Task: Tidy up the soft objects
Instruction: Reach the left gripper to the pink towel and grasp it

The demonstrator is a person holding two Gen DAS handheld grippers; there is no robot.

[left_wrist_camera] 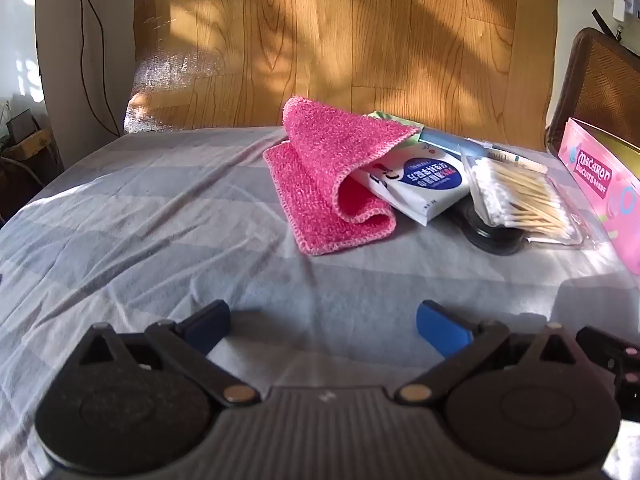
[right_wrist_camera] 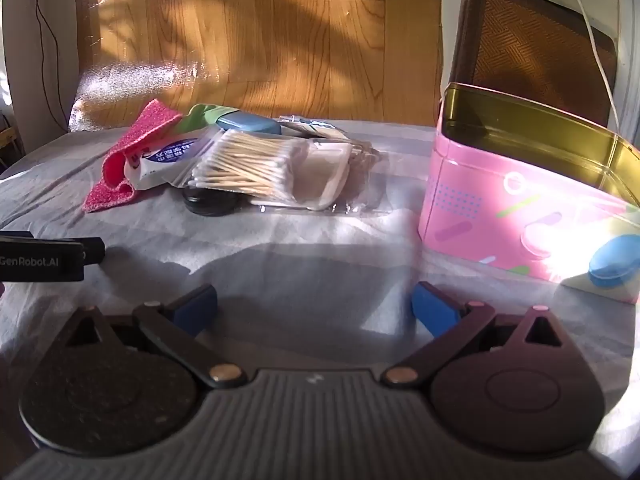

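Observation:
A pink knitted cloth (left_wrist_camera: 328, 176) (right_wrist_camera: 120, 168) lies folded over a white tissue pack (left_wrist_camera: 424, 184) (right_wrist_camera: 168, 160) on the grey sheet (left_wrist_camera: 160, 216). Beside them sit a clear bag of cotton swabs (left_wrist_camera: 524, 196) (right_wrist_camera: 248, 168), a black round lid (left_wrist_camera: 492, 236) (right_wrist_camera: 210, 202), a blue case (right_wrist_camera: 250, 123) and a green cloth (right_wrist_camera: 200, 114). An empty pink tin (right_wrist_camera: 520, 216) (left_wrist_camera: 600, 192) stands to the right. My left gripper (left_wrist_camera: 322, 330) is open, well short of the pink cloth. My right gripper (right_wrist_camera: 314, 312) is open, nothing between its fingers.
A clear packet with white pads (right_wrist_camera: 324, 176) lies right of the swabs. Wooden floor (left_wrist_camera: 340, 40) lies beyond the sheet's far edge. A brown woven chair back (right_wrist_camera: 532, 52) stands behind the tin. The left gripper's side (right_wrist_camera: 44, 260) shows at the right wrist view's left edge.

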